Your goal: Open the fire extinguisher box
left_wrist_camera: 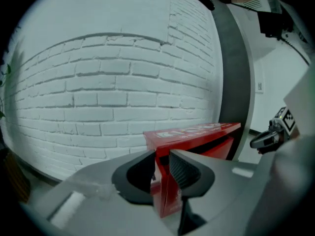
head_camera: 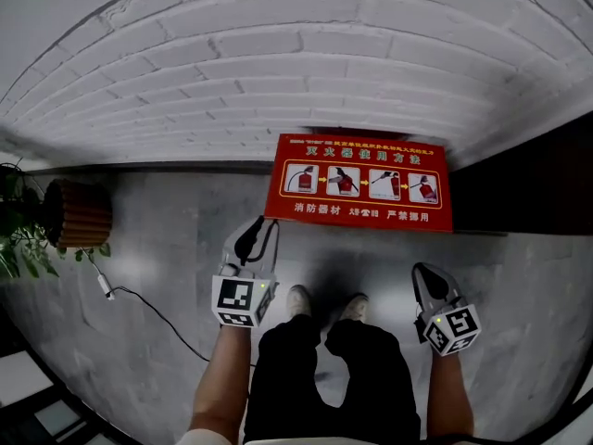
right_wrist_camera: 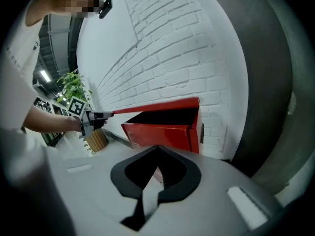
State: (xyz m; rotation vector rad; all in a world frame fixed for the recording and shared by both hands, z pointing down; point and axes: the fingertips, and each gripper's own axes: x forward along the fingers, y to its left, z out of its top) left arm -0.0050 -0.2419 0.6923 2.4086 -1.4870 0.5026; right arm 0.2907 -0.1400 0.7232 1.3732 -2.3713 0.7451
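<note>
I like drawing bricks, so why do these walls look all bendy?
Head view: the lens bows the wall into arches. Left gripper view: brick rows curve, corners go black. Right gripper view: the wall leans and bends; the red lid looks sharp.

A grey, lightly mottled polished floor (head_camera: 157,239) fills the lower half of the head view and meets a white brick wall (head_camera: 278,54) along a dark strip at its base. At centre right, a red fire extinguisher box (head_camera: 359,182) stands on the floor against the wall. At far left, a round ribbed wooden planter (head_camera: 82,213) holding a green plant (head_camera: 18,230) sits on the floor. A thin dark cable (head_camera: 153,309) with a small white piece (head_camera: 106,286) trails from the planter toward bottom centre. Two light shoes (head_camera: 298,300) stand at lower centre.
</note>
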